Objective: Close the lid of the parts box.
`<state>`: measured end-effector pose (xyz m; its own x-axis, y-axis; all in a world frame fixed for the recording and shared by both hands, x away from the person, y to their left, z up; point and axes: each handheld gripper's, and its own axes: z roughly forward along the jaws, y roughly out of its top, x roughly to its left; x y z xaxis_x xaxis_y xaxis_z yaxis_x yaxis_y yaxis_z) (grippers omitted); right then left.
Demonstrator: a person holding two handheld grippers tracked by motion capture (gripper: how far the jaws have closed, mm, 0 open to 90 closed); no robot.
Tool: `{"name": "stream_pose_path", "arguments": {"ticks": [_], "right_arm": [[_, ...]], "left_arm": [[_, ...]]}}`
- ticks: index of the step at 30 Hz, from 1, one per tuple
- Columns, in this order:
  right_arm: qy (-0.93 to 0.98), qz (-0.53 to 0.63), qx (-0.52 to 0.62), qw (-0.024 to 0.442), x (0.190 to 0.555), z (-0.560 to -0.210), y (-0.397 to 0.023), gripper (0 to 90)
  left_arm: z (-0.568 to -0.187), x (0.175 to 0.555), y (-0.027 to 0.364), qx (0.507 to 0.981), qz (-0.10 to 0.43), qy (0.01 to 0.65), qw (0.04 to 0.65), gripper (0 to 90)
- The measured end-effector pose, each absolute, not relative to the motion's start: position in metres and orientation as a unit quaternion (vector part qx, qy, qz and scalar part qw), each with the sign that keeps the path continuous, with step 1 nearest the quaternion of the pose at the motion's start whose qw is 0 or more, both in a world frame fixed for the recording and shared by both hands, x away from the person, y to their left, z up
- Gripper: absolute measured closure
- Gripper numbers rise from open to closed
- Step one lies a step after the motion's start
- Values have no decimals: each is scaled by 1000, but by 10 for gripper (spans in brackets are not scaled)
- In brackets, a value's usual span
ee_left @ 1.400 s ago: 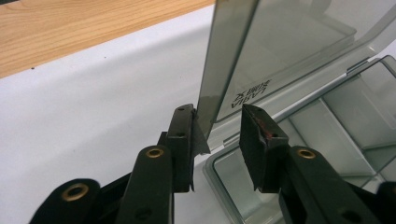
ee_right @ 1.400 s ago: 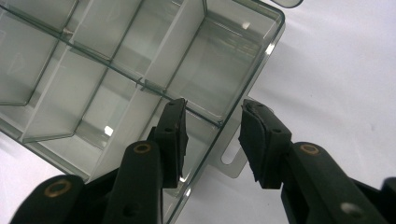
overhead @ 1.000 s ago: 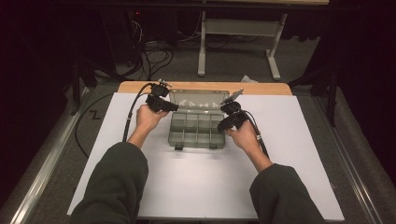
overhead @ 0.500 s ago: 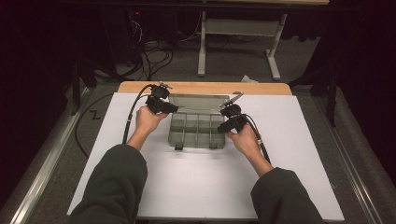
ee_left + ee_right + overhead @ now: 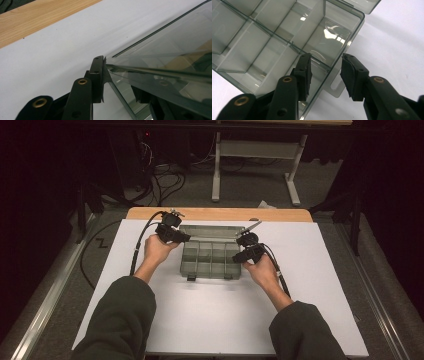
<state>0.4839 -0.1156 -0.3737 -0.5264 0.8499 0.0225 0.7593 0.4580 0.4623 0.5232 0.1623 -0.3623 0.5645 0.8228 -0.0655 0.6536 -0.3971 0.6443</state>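
A clear grey compartment box lies at the table's middle, its lid swung open toward the back. My left gripper is at the lid's back-left corner. In the left gripper view its jaws stand apart with the tilted lid running between them; the left pad touches the lid's corner and the other shows through the plastic. My right gripper straddles the box's right wall by the latch tab, one jaw inside a compartment. Its jaws have just been opening, and neither pad presses on the wall.
The box sits on a white sheet over a wooden table whose bare edge shows at the back. Cables and a table frame lie on the floor beyond. Each gripper's cable trails along its forearm.
The right gripper has shifted slightly toward me along the box's right side. The left hand has kept still at the lid's corner.
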Motion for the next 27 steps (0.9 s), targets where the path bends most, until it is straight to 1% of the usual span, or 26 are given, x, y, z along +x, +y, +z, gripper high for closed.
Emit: {"name": "stream_pose_path", "arguments": {"ticks": [9,16,20,25,27], "right_arm": [[849,225,467,107,477,-375,-116,554],[850,248,453,106,466,-368,-120,549],[843,271,449,118,461,-356,-127,557],[837,299,429,158,458,-339,-137,576],[836,303,427,162,459,-333,-139,586]], "left_arm": [[-368,522,165,824,129,451,319,651],[-367,521,165,822,132,450,324,652],[-366,519,165,824,133,447,323,652],[-365,517,165,823,137,446,323,652],[-365,517,165,824,136,446,323,652]]}}
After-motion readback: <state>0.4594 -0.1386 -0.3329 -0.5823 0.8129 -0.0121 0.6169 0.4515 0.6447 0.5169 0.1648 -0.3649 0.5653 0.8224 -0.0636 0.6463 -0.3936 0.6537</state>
